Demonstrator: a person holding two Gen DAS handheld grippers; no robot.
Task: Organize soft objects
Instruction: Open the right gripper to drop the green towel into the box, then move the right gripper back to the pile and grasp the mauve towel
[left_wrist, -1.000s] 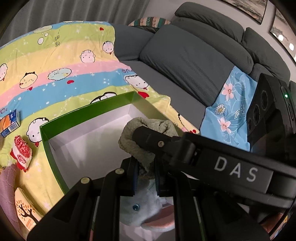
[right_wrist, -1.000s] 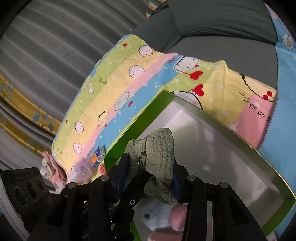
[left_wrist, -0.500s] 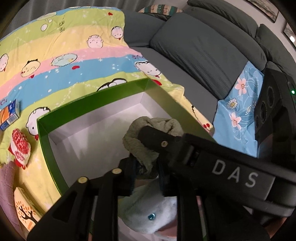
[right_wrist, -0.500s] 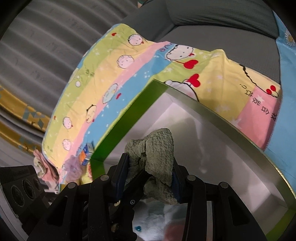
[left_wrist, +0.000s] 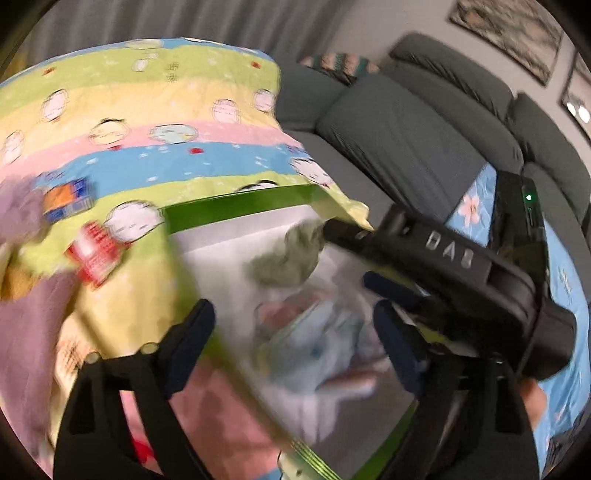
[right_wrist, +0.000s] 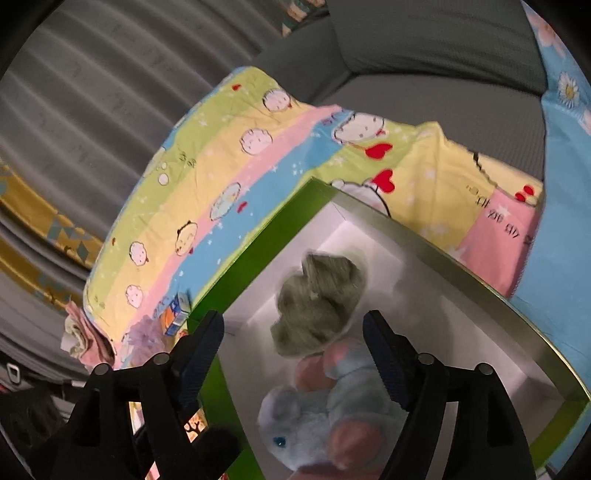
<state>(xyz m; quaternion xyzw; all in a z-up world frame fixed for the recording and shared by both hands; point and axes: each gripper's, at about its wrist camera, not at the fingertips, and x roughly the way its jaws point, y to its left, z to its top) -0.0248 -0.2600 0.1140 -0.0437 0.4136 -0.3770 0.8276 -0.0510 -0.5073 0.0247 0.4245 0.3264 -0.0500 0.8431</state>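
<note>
Both grippers, left (left_wrist: 293, 325) and right (right_wrist: 293, 332), are hanging with jaws wide, gripping nothing; the green rag (right_wrist: 317, 291) is sitting inside the box (right_wrist: 461, 266) beside the plush elephant (right_wrist: 325, 417).

I see a crumpled grey-green terry cloth (right_wrist: 317, 302) lying in a loose heap on the white floor of the green-walled cardboard box (right_wrist: 255, 254), toward its far corner; its edges are smeared by motion blur. In my left view the same cloth (left_wrist: 286, 258) sits beyond the toy and is very blurred. Just nearer to me, touching the cloth's near edge, a pale blue plush animal with pink ears and a blue eye (right_wrist: 325, 424) lies on its side on the box floor. My left view shows that plush (left_wrist: 317, 347) too, only as a blur. The box rests open-topped on a pastel striped cartoon blanket (right_wrist: 221, 177).
</note>
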